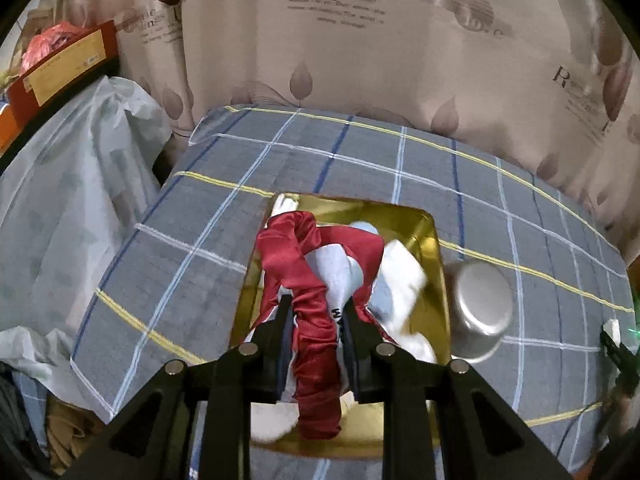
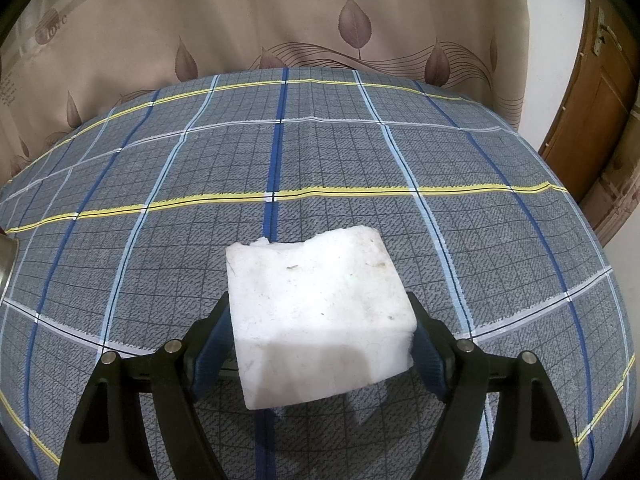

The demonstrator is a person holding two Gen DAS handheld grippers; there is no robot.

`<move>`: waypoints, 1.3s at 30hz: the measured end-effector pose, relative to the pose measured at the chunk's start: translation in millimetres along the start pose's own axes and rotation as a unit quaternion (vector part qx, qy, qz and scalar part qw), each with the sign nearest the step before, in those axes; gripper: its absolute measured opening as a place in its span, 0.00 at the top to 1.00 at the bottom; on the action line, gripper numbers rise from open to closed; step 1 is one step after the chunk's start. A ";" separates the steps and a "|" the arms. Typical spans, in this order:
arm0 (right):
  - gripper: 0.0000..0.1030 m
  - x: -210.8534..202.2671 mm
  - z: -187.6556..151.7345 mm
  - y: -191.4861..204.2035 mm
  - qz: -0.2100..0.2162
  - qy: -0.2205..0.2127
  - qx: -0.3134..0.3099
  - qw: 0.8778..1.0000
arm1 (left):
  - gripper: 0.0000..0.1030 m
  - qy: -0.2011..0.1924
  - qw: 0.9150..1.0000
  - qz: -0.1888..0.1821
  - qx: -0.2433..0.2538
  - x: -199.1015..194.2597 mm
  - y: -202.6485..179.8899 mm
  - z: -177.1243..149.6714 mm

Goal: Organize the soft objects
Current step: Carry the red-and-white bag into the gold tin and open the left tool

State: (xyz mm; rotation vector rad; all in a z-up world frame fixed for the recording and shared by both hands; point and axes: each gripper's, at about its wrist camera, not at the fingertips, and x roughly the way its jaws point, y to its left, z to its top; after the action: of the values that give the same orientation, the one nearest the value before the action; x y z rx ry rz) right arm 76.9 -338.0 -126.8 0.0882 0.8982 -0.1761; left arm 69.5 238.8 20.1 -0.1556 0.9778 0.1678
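Observation:
In the left wrist view my left gripper (image 1: 318,312) is shut on a red satin cloth (image 1: 316,280) that hangs over a gold tray (image 1: 430,236) on the plaid bed. White soft pieces (image 1: 404,276) lie in the tray under and beside the cloth. In the right wrist view my right gripper (image 2: 322,320) is shut on a white foam block (image 2: 316,312) and holds it just above the plaid cover (image 2: 280,160). The block hides the fingertips.
A steel pot (image 1: 482,310) stands on the bed right of the tray. A curtain (image 1: 360,60) hangs behind the bed. White plastic sheeting (image 1: 72,184) and a red box (image 1: 60,64) are at the left. A wooden door (image 2: 592,120) is at the right.

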 end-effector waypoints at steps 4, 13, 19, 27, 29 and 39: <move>0.26 -0.1 0.1 0.4 0.000 0.000 0.000 1.000 | 0.78 -0.001 1.000 0.012 -0.006 12.1 7.5 12.1; 0.25 -0.1 0.1 -0.7 -0.001 0.001 0.000 1.000 | 0.71 0.027 0.999 0.006 -0.019 49.4 22.2 37.2; 0.24 0.2 -0.2 -2.5 -0.003 0.002 0.001 1.000 | 0.54 0.056 0.998 -0.003 -0.016 64.2 22.5 38.3; 0.24 0.3 0.6 -1.6 -0.002 0.002 0.001 1.000 | 0.52 0.071 0.997 -0.004 0.013 57.8 17.7 34.6; 0.24 0.3 0.5 -2.0 -0.002 0.002 0.001 1.000 | 0.51 0.070 0.997 -0.003 0.017 52.4 17.1 33.6; 0.24 0.8 0.5 -2.7 -0.001 0.003 0.002 1.000 | 0.51 0.011 0.998 0.019 0.053 1.4 2.0 5.4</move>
State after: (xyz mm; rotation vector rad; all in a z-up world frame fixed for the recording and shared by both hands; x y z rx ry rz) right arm 77.2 -340.8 -127.1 0.0916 0.9033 -0.1788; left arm 74.2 242.0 21.8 -0.0412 1.0088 0.1480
